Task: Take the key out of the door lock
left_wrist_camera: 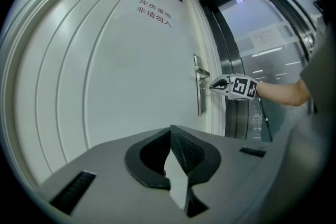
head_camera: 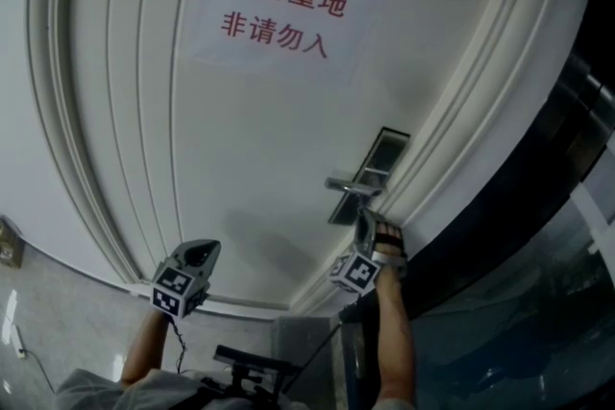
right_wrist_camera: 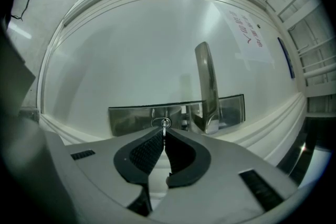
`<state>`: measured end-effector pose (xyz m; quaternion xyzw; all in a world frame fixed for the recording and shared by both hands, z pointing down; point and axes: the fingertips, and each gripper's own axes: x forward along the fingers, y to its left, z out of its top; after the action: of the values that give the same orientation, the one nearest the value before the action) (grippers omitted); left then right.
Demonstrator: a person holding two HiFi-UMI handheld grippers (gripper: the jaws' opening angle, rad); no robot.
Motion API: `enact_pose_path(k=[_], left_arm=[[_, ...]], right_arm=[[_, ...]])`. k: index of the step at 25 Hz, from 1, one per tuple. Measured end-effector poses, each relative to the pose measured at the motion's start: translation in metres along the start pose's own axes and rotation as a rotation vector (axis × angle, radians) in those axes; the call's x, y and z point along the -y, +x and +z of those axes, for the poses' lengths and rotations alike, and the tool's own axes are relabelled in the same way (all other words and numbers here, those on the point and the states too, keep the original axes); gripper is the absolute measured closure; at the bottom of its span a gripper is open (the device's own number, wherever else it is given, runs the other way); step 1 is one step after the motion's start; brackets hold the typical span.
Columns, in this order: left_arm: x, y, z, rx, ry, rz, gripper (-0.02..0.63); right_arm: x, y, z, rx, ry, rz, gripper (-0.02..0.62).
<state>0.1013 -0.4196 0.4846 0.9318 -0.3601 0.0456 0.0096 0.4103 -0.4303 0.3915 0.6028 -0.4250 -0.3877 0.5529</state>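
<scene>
Right gripper (right_wrist_camera: 164,135) is pinching the key (right_wrist_camera: 164,127) in the lock (right_wrist_camera: 156,123) and should be pulling straight out; left gripper (left_wrist_camera: 170,129) is hanging closed.

Lever handle (right_wrist_camera: 207,86) just beside the key (right_wrist_camera: 165,124), door frame (right_wrist_camera: 273,128) near; free room over door panel (right_wrist_camera: 131,50)

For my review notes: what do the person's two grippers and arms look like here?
The left gripper and right gripper have light grey bodies with black textured pads. Each carries a white marker cube printed with black square patterns. A thin black cable hangs below the left one. The person wears a grey short sleeve.
</scene>
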Motion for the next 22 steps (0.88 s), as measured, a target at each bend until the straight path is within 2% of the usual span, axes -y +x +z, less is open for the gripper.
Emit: enact_pose_path(k=[9,15,22], left_arm=[[0.003,-0.008,0.002,0.006,0.000,-0.001,0.601],[0.005,-0.016,0.002,0.003,0.011,-0.012,0.601],[0.000,-0.031,0.006,0.006,0.014,-0.024,0.601]], right_arm=[[0.001,-0.016,0.003,0.006,0.017,0.002,0.575],[0.011,-0.038,0.000,-0.018,-0.014,-0.050,0.575],[0.017,-0.079,0.005,-0.022,0.106,-0.058,0.575]])
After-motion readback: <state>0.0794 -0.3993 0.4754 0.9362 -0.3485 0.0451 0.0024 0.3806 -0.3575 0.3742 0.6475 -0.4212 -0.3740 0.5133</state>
